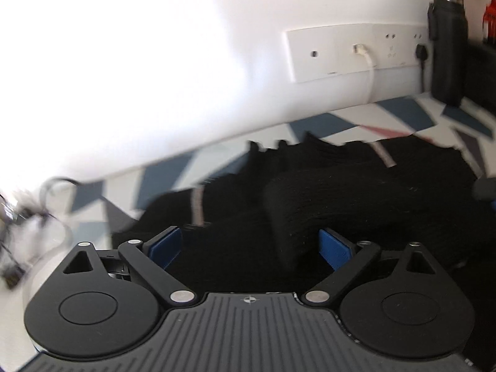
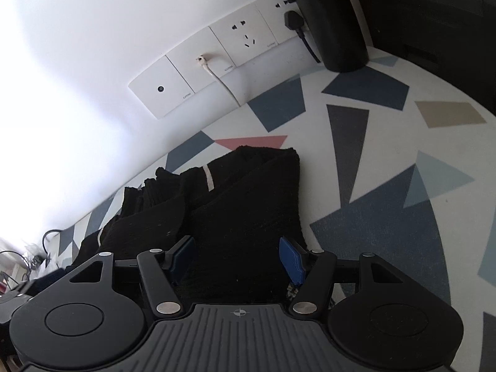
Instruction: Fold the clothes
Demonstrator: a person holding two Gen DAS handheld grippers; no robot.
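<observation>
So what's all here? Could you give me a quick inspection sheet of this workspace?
Surface: tablecloth with coloured geometric shapes.
Job's things: black garment with pale stripes, bunched near the wall.
Clutter: dark flask and black box at the back.
Grippers: left claw and right claw both open over the garment.
Cables: white cable, black plug, wire tangle.
Surroundings: white wall, socket strip.
</observation>
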